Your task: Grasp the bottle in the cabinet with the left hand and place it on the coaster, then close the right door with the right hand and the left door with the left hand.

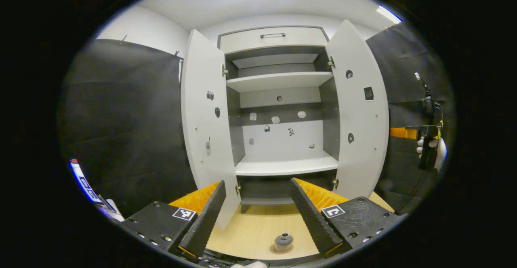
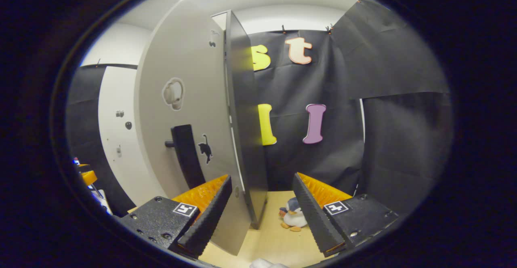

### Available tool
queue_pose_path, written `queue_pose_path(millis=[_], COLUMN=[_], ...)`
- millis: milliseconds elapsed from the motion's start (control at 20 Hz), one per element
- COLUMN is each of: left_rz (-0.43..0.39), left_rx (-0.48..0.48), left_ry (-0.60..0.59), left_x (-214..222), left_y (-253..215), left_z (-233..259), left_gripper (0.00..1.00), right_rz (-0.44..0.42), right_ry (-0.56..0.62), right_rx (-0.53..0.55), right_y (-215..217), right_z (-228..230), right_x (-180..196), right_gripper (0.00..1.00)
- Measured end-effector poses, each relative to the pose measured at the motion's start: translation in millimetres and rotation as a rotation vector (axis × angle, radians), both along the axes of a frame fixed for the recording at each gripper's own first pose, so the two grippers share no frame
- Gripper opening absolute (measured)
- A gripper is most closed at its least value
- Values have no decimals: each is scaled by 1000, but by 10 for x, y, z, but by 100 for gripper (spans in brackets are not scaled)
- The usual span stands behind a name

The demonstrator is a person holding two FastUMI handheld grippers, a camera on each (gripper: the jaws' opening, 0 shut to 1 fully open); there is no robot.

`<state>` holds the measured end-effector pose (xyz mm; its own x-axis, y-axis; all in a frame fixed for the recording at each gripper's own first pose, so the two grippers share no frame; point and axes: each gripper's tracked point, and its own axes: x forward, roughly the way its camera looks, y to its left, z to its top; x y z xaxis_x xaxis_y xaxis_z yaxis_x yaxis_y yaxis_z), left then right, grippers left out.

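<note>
The cabinet (image 1: 278, 37) stands with both doors swung out; its shelves hold no bottle. In the left gripper view, the dark bottle (image 1: 284, 240) sits upright on the round coaster (image 1: 274, 251) on the wooden tabletop, low between my fingers. My left gripper (image 1: 256, 183) is open, above and behind the bottle, apart from it. A gloved hand holds my right gripper (image 1: 404, 133) beyond the right door (image 1: 359, 110). In the right gripper view, my right gripper (image 2: 262, 178) is open, and the right door's dark edge (image 2: 242, 118) runs down between its fingers, nearer the left one.
The left door (image 1: 206, 118) hangs open at the cabinet's left. A black handle (image 2: 183, 155) sits on the right door's grey face. A small penguin plush (image 2: 293, 217) lies on the tabletop (image 2: 278, 239) past the door. Black cloth walls close in both sides.
</note>
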<state>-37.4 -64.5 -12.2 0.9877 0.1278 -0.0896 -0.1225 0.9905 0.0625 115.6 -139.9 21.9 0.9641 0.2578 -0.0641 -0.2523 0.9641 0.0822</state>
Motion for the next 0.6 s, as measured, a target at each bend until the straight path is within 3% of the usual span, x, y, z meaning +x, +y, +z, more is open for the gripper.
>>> queue_pose_path(millis=[100,200,600], left_rz=[-21,-45,-95], left_rx=[-7,-32,-26], left_ry=[3,8,-14], left_x=[56,148,354], left_y=[28,107,500], left_z=[-27,-33,5], left_gripper=[97,97,98], right_rz=[-23,-67,-133], right_ry=[8,-19,12], right_rx=[-57,-85,-79], right_y=[87,44,364], right_z=[-50,-18,-46], right_x=[10,2,-81], right_gripper=[94,97,96])
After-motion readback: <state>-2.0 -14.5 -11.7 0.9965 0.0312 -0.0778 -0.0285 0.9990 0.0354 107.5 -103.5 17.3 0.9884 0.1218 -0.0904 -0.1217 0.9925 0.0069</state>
